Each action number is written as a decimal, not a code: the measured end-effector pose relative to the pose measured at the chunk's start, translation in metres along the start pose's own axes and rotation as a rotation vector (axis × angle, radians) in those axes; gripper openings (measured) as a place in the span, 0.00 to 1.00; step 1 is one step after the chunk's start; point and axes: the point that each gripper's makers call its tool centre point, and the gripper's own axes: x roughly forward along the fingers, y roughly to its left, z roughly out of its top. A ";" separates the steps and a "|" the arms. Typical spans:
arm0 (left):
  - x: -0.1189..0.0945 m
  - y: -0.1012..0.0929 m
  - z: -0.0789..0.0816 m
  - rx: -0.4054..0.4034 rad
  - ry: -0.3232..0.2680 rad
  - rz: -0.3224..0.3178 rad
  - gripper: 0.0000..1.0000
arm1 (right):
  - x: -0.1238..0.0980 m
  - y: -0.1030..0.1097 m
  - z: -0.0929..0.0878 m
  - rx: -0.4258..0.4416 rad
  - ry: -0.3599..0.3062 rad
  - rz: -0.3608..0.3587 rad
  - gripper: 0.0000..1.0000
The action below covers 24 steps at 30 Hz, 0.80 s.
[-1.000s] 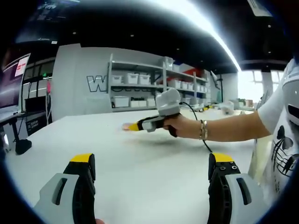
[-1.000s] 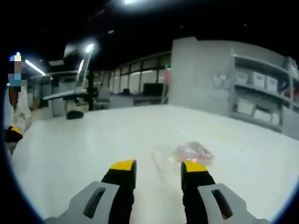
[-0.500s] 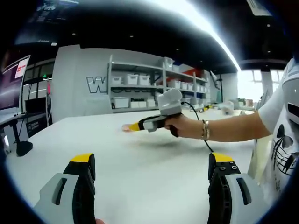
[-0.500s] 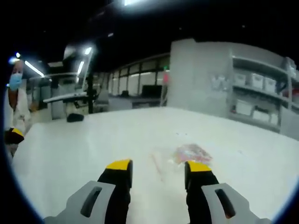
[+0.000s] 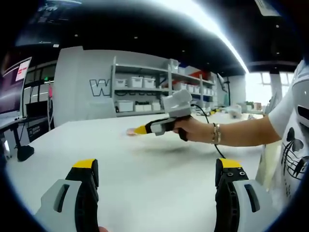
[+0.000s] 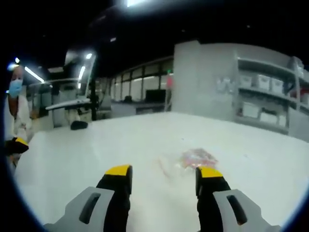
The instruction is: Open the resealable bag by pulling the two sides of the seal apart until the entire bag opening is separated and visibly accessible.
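Yellow-tipped right gripper (image 6: 164, 173) gapes empty just short of the bag (image 6: 197, 158)

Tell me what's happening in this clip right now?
A person is reaching the right gripper out over the white table toward a clear resealable bag with pinkish contents, which lies flat just ahead of its open jaws. The left gripper hangs back over bare tabletop, jaws wide open and holding nothing. The bag is not yet gripped, so the seal has not been pulled apart.

large letter "w" on grey wall (image 5: 99, 87)
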 end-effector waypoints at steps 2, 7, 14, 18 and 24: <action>-0.001 0.000 0.000 0.001 0.000 0.001 1.00 | -0.001 0.000 0.000 0.007 -0.002 -0.003 0.58; -0.001 -0.002 0.001 0.003 -0.001 0.001 1.00 | -0.004 -0.002 0.001 0.007 -0.005 -0.010 0.61; -0.002 -0.001 0.001 0.006 -0.001 0.008 1.00 | -0.006 -0.006 0.002 0.023 -0.009 -0.024 0.76; -0.002 -0.002 0.001 0.009 -0.001 0.010 1.00 | -0.007 -0.010 0.001 0.024 -0.007 -0.031 0.77; -0.001 -0.004 -0.001 0.010 0.001 0.009 1.00 | -0.009 -0.014 -0.001 0.036 -0.008 -0.039 0.83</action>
